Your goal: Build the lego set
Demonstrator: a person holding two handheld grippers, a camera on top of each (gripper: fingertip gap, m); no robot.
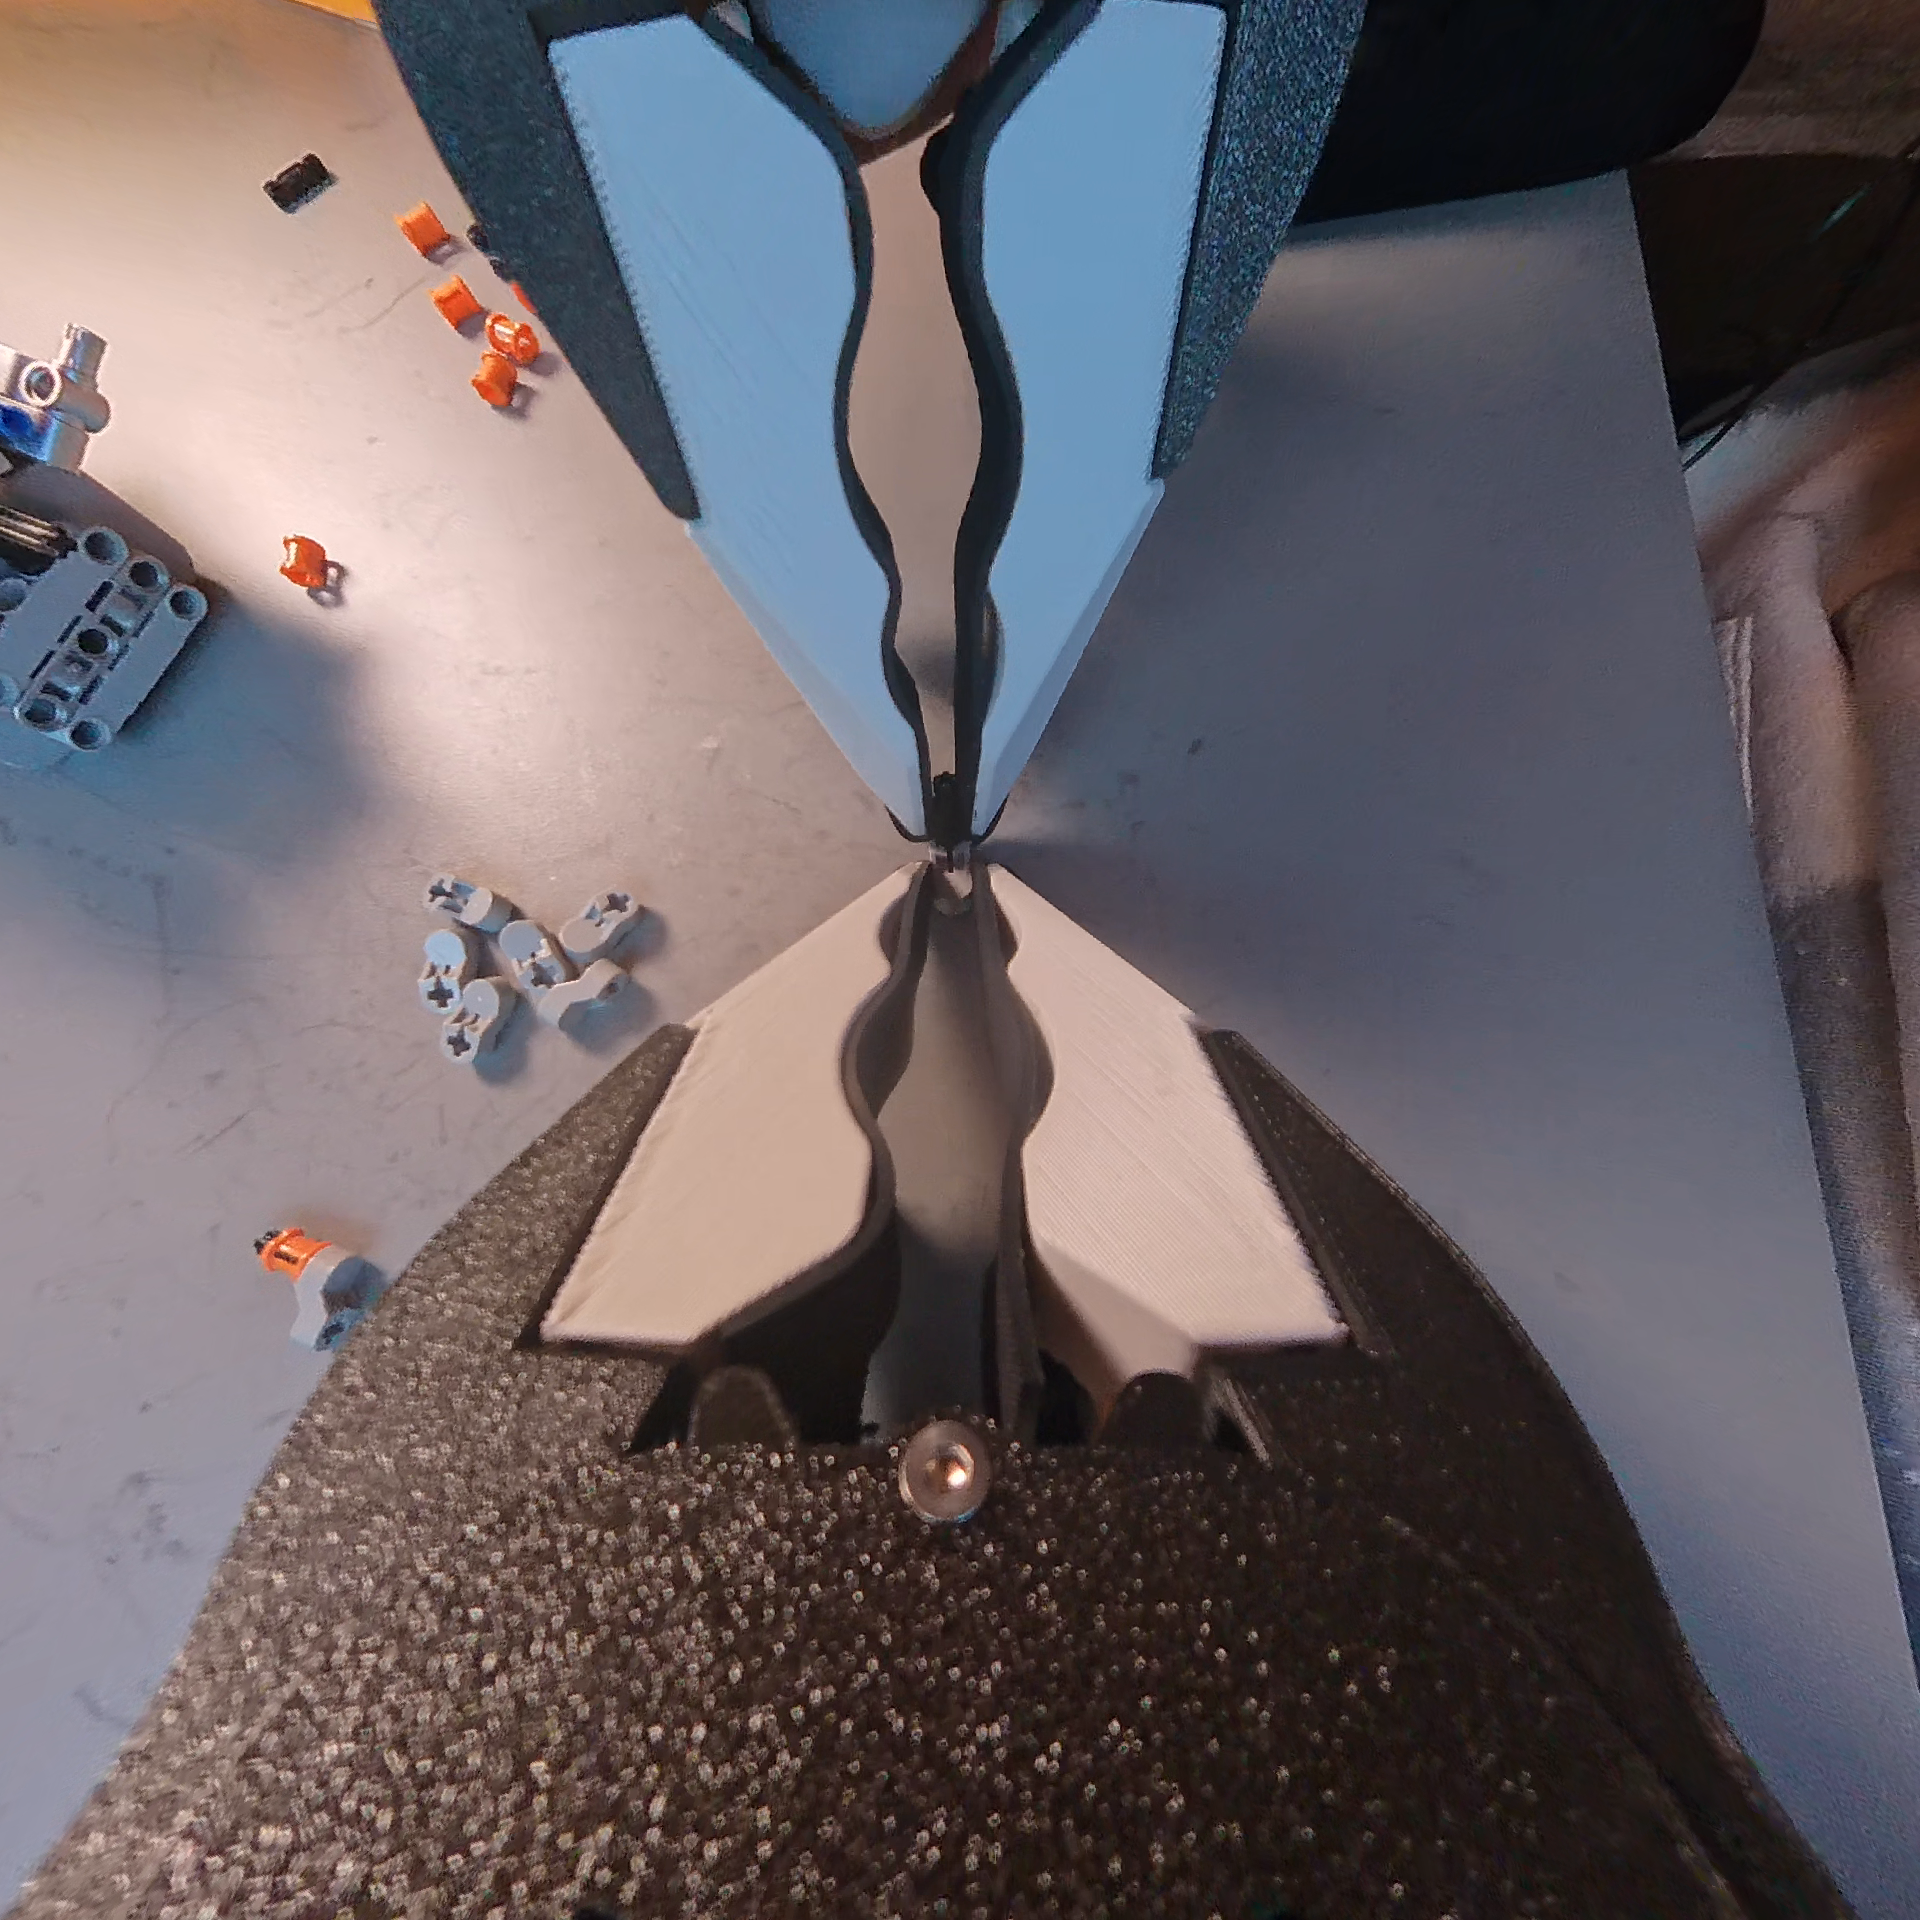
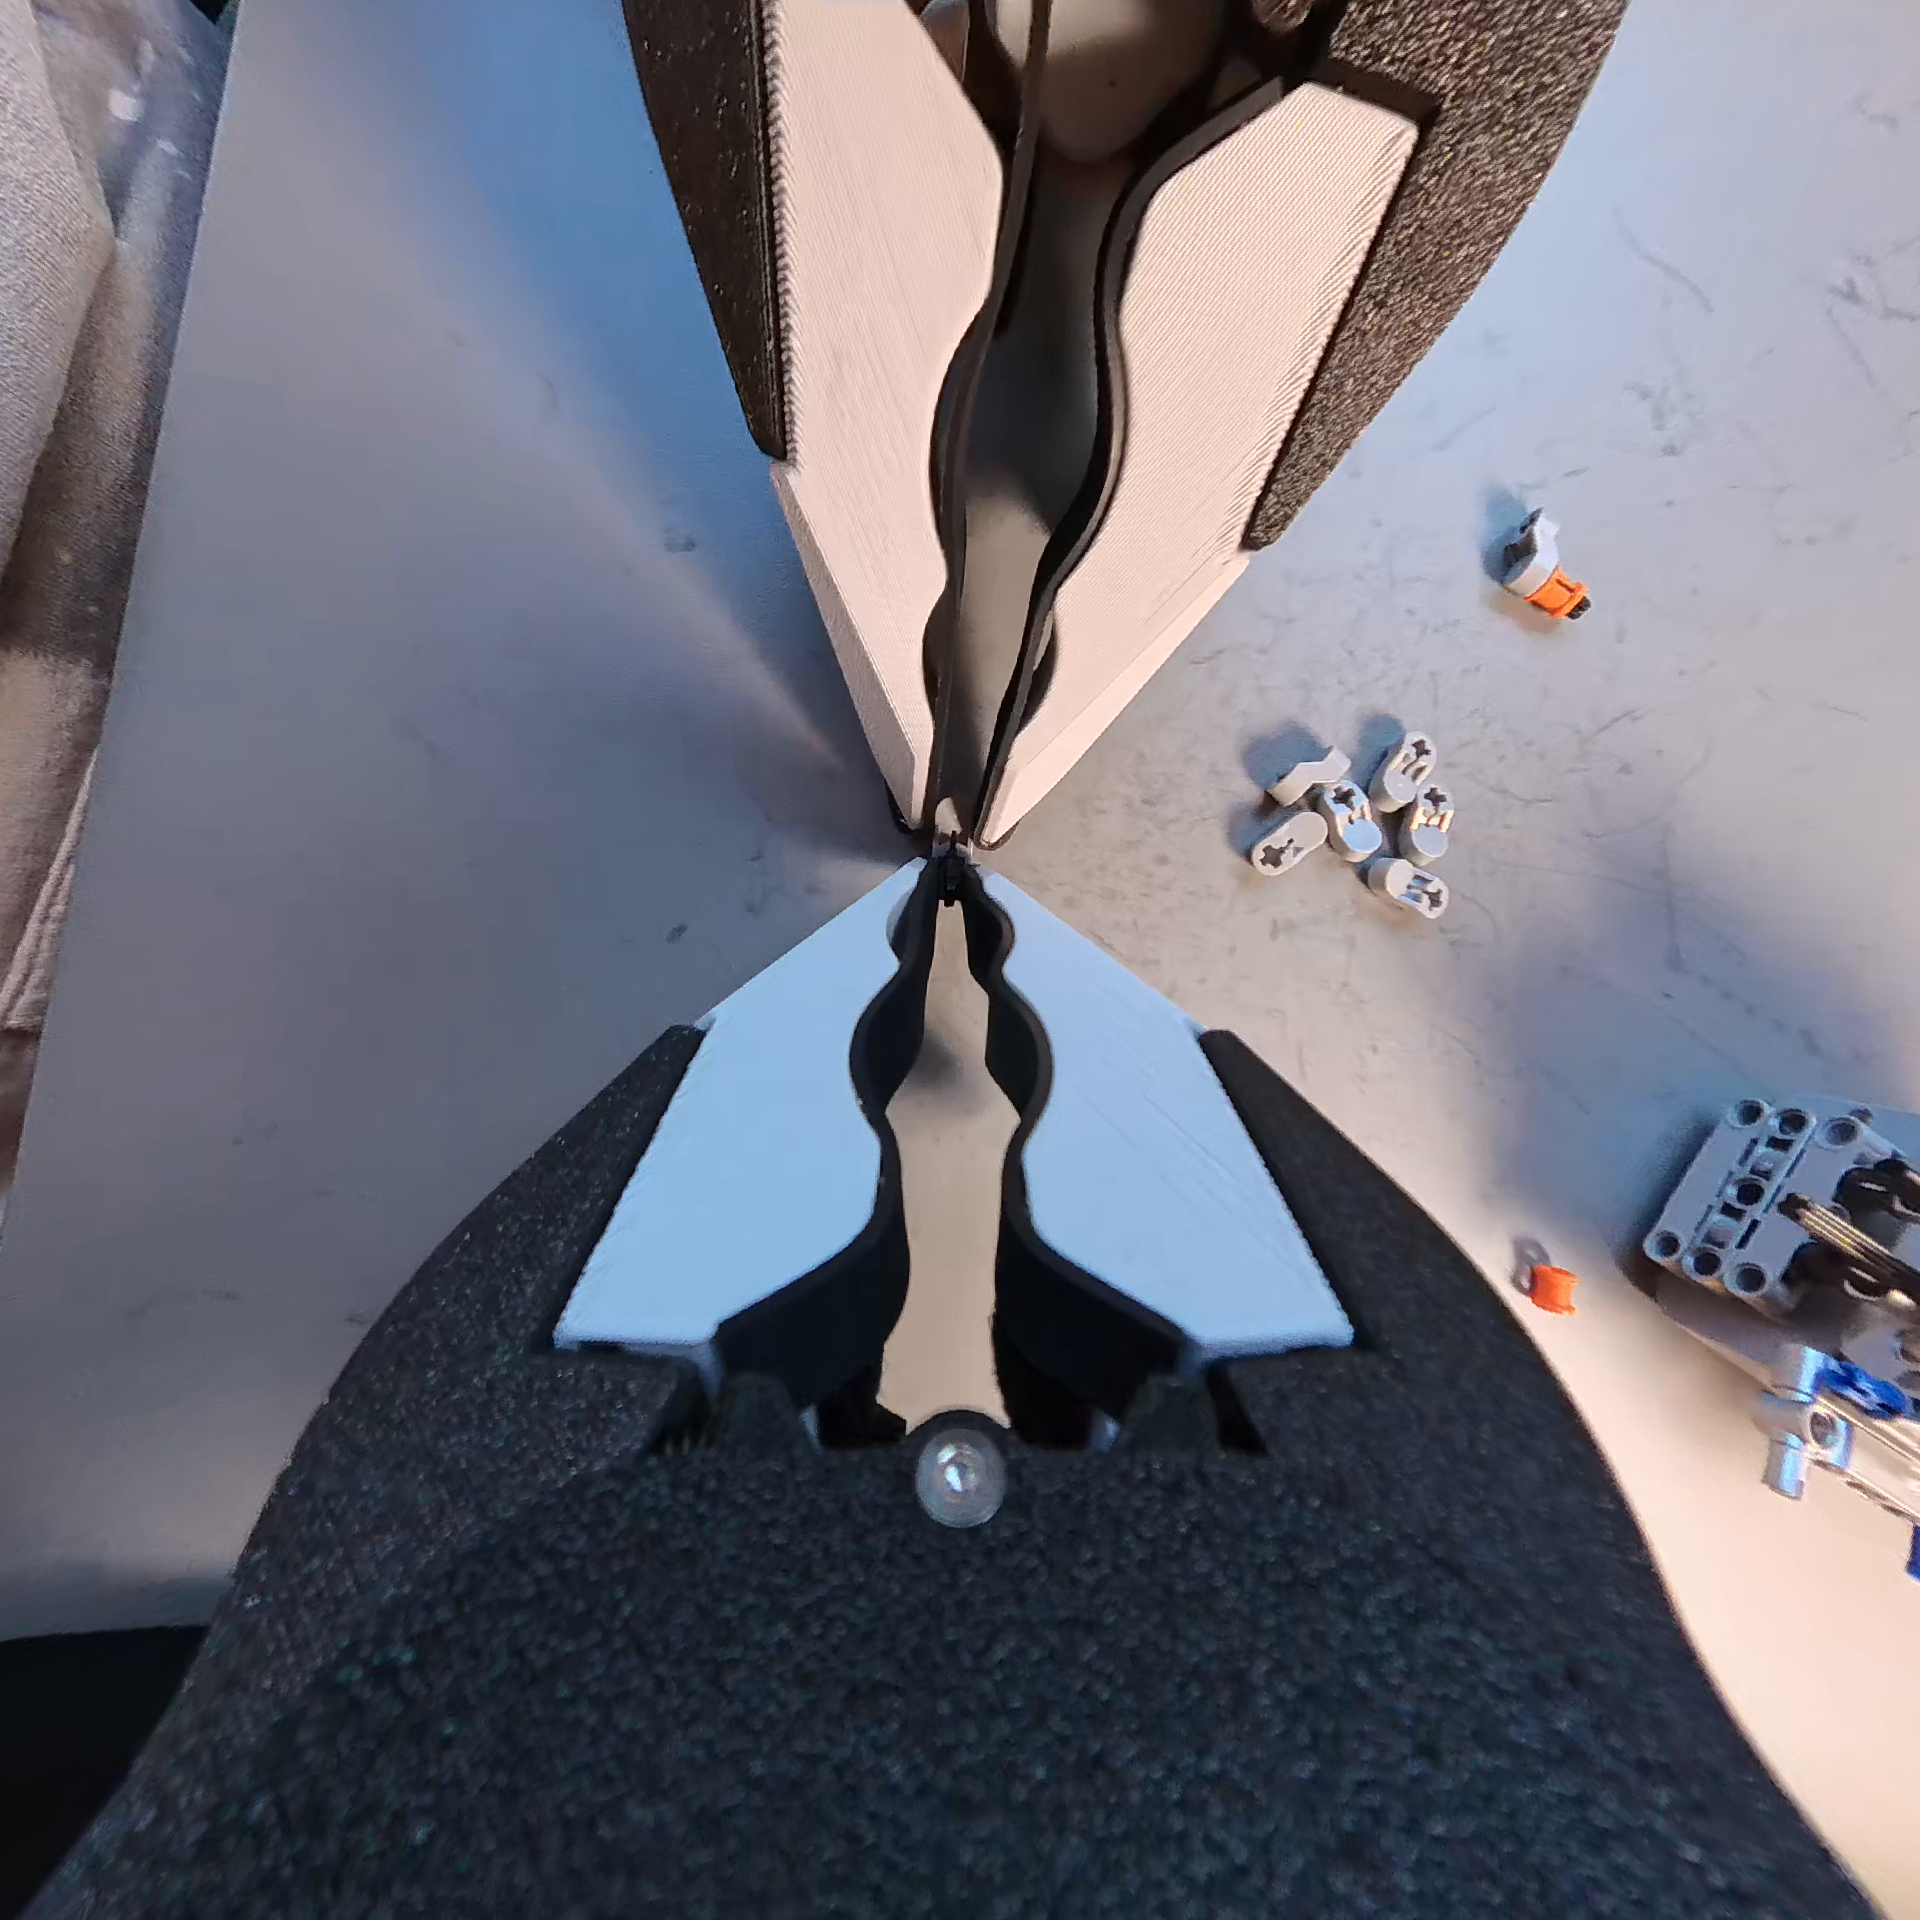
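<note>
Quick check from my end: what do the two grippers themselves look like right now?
Both match: the left gripper and right gripper each have two pale grey, ridged printed fingers tapering to a point, black wavy rubber strips along the inner edges, a speckled black textured body, and one shiny round-headed screw at the base. No cables or markings show.

The right gripper (image 2: 951,878) meets the left gripper (image 2: 948,826) tip to tip, both pinching tiny parts; small grey plastic pieces (image 2: 1351,821) lie nearby.

Matt, scuffed grey tabletop (image 1: 1351,727); left hand-held gripper (image 1: 951,868) in ribbed printed plastic with rough black grip; glossy plastic connectors (image 1: 520,966) to its left.
</note>
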